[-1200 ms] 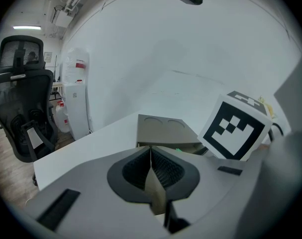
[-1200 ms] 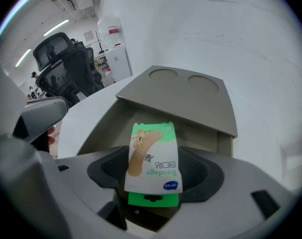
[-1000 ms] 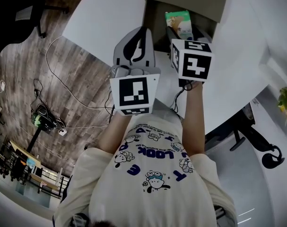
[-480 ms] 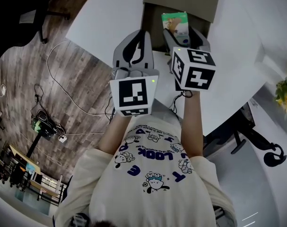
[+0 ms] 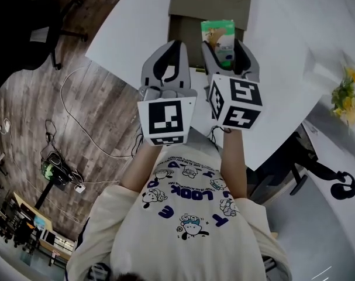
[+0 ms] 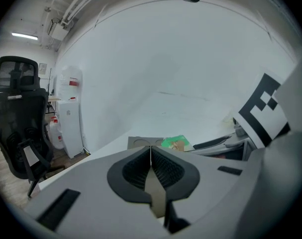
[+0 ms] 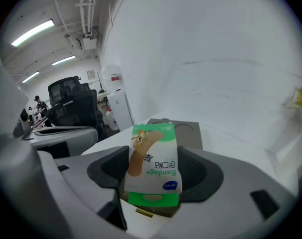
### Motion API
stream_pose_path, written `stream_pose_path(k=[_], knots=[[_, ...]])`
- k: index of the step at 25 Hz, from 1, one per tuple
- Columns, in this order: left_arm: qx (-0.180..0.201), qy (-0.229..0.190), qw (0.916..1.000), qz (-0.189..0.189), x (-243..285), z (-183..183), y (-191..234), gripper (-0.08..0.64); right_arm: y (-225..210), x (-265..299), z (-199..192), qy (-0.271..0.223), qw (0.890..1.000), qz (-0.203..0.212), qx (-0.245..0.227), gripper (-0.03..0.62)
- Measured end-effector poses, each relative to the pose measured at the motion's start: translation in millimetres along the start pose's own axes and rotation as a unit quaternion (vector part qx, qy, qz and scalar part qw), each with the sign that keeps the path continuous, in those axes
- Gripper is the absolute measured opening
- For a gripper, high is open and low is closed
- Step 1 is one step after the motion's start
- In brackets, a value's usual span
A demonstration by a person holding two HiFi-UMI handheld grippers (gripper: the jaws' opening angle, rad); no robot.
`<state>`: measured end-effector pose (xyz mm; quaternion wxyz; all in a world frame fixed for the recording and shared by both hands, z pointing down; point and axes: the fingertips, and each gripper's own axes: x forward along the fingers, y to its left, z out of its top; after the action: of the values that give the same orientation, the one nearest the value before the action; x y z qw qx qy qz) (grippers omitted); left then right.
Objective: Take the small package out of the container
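The right tongs were clamped on the small package, a green and white bandage pack, held by its lower part with the printed face toward the right gripper view's camera. In that view the package stood nearly upright between the two dark pads, leaning a little to the left, and the brown cardboard container lay behind and below it.

In the head view, the package sat in the upper middle of the frame, over the dark open mouth of the container. It looked raised to about the level of the opening, though whether it had cleared the rim could not be told from these views.

The left tongs hung just left of the right ones, pressed together on nothing, apart from the container; their own view showed the ribbed pads meeting along a thin line.

By my reading, the grasp was done and the lift under way — what was left was to carry the package clear of the container and set it on the white table.
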<state>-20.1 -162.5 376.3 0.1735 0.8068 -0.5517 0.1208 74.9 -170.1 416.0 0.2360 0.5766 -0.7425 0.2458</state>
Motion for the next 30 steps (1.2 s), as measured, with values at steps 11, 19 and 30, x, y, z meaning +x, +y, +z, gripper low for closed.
stream_pose_path(k=[11,19,30], knots=[[0.022,-0.048,0.9984,-0.018,-20,45,-28,0.017,-6,-63,49,-0.109,0.993,-0.043,-0.018,0.295],[0.035,-0.083,0.9957,-0.019,-37,72,-37,0.017,-5,-108,82,-0.214,0.974,-0.071,-0.028,0.295],[0.054,-0.121,0.9909,-0.022,-58,98,-51,0.018,-8,-150,96,-0.285,0.954,-0.088,-0.021,0.295]])
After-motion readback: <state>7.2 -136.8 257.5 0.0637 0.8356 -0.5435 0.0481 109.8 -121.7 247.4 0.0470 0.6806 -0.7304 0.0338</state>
